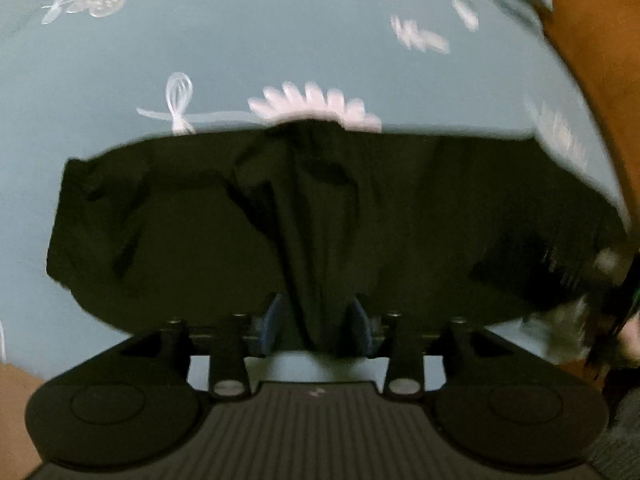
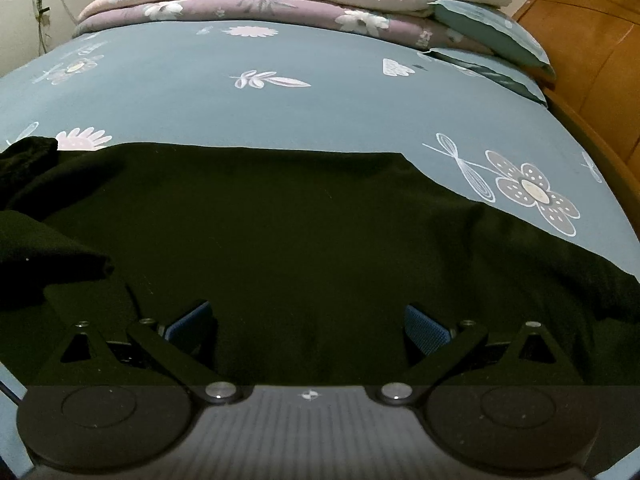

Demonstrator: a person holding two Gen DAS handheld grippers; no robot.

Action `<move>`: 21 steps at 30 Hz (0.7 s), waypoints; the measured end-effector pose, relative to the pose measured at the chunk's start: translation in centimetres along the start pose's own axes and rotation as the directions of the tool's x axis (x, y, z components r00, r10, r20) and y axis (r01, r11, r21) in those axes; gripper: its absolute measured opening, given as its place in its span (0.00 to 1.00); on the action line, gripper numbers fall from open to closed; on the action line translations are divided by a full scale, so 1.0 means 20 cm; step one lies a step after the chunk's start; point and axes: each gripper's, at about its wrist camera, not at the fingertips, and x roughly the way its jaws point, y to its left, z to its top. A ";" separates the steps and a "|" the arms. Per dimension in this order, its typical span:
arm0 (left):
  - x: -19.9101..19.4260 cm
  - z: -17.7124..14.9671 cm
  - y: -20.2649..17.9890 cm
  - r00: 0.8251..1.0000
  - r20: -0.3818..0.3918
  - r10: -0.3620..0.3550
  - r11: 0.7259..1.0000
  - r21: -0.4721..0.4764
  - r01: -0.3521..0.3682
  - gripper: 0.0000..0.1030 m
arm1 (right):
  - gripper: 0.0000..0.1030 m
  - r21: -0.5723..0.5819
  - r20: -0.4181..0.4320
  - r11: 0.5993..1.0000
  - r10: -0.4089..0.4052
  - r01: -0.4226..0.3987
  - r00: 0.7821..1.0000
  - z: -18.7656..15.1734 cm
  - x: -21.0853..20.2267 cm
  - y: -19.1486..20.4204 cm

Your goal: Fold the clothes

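Left gripper [image 1: 318, 330] stands part-open around a hanging ridge of the black garment [image 1: 320, 216]; right gripper [image 2: 310, 330], wide, hovers over its spread middle, long axis running left-right.

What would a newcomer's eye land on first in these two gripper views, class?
First, the large black fabric garment spread across the blue flower-printed bedsheet, filling the lower half of both views. A bunched ridge of it runs between the left gripper fingers. Behind, folded pink and purple floral quilts are stacked at the far end.
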 end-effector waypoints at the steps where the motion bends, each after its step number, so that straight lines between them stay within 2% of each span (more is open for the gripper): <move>1: 0.00 0.02 0.03 0.999 0.023 -0.023 0.999 -0.033 0.023 0.47 | 1.00 -0.001 -0.001 1.000 -0.001 0.001 1.000 0.00 0.00 0.00; 2: 0.01 0.04 0.07 0.998 0.048 -0.047 0.996 -0.067 0.050 0.51 | 1.00 -0.002 -0.001 1.000 -0.003 0.003 1.000 0.01 0.00 0.01; 4: 0.06 0.09 0.13 0.995 0.070 -0.075 0.988 -0.133 0.084 0.52 | 1.00 -0.004 0.002 1.000 -0.003 0.003 1.000 0.01 -0.01 0.01; 8: 0.22 0.17 0.26 0.990 0.083 -0.113 0.964 -0.233 0.130 0.51 | 1.00 -0.015 0.007 1.000 -0.017 0.017 1.000 0.03 -0.04 0.02; 12: 0.38 0.22 0.35 0.978 0.076 -0.192 0.926 -0.315 0.206 0.49 | 1.00 -0.032 0.007 0.999 -0.043 0.044 0.999 0.03 -0.09 0.03; 13: 0.41 0.22 0.36 0.979 0.070 -0.193 0.926 -0.316 0.206 0.43 | 1.00 -0.035 0.007 0.998 -0.052 0.052 0.999 0.03 -0.10 0.03; 14: 0.43 0.22 0.35 0.981 0.064 -0.185 0.930 -0.312 0.196 0.16 | 1.00 -0.036 0.007 0.998 -0.059 0.059 0.998 0.03 -0.11 0.04; 15: 0.43 0.22 0.34 0.981 0.069 -0.180 0.935 -0.297 0.192 0.08 | 1.00 -0.035 0.007 0.997 -0.065 0.065 0.998 0.03 -0.12 0.04; 21: 0.29 0.24 0.28 0.972 0.164 -0.170 0.969 -0.152 0.195 0.07 | 1.00 -0.015 -0.002 0.996 -0.088 0.088 0.996 0.01 -0.13 0.07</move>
